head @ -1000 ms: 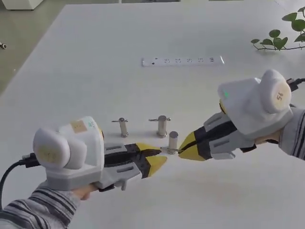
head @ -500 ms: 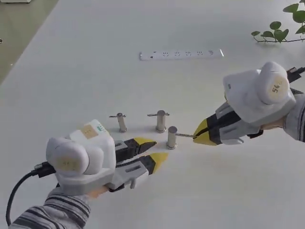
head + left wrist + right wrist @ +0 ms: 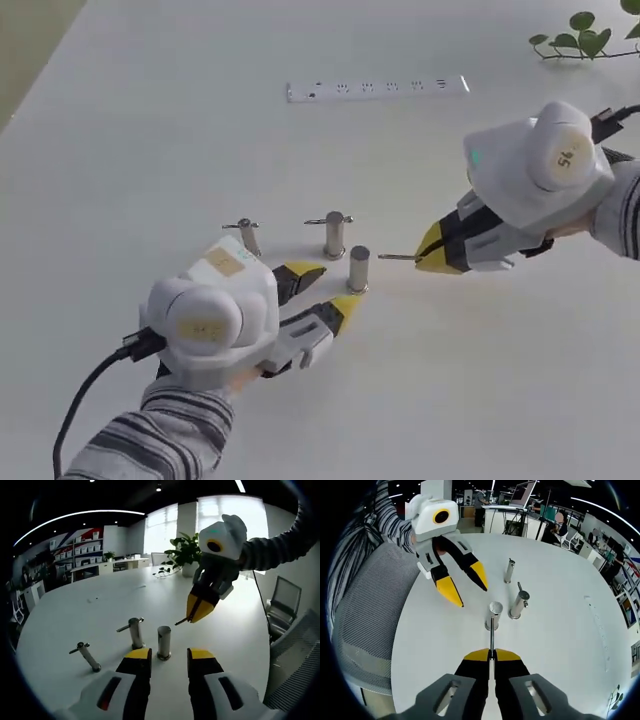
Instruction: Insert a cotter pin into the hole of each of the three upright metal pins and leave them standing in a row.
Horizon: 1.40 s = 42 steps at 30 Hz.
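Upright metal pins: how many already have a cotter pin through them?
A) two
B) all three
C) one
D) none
A: the left pin and the middle pin each have a cotter pin across the top. The nearest pin is bare, and the right tongs hold the third cotter pin just short of it.

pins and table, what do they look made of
Pins: metal, likely steel, with a bright silvery finish and highlights down their round sides. Table: smooth matte white top, perhaps laminate. It shows soft reflections and no grain, so the exact material is open.
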Each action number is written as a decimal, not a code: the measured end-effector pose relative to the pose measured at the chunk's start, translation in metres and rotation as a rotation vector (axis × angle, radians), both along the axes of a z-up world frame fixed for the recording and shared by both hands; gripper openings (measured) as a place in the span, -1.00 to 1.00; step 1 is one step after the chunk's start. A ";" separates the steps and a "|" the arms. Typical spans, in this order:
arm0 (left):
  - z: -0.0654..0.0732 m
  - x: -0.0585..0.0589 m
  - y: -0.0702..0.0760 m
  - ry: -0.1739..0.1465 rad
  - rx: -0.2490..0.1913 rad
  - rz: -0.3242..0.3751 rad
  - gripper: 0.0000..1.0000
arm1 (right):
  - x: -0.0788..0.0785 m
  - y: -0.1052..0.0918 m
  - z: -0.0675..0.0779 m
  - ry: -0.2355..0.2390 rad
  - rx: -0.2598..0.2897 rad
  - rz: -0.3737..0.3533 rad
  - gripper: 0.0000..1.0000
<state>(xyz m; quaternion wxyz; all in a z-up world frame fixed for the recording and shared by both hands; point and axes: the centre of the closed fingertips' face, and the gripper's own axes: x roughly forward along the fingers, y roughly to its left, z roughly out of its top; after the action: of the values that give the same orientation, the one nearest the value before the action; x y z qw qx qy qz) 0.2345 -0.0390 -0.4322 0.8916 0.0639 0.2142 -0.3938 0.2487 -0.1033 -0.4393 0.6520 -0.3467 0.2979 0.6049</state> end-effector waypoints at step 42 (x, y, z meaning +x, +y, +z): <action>-0.027 0.036 -0.026 0.074 -0.020 0.054 -0.77 | 0.008 0.016 -0.010 0.010 0.015 0.054 -1.00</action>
<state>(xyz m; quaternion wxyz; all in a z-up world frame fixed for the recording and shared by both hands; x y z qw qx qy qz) 0.2700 -0.0647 -0.4593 0.8940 0.0343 0.2449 -0.3737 0.2565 -0.0876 -0.4497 0.6365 -0.3467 0.2874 0.6261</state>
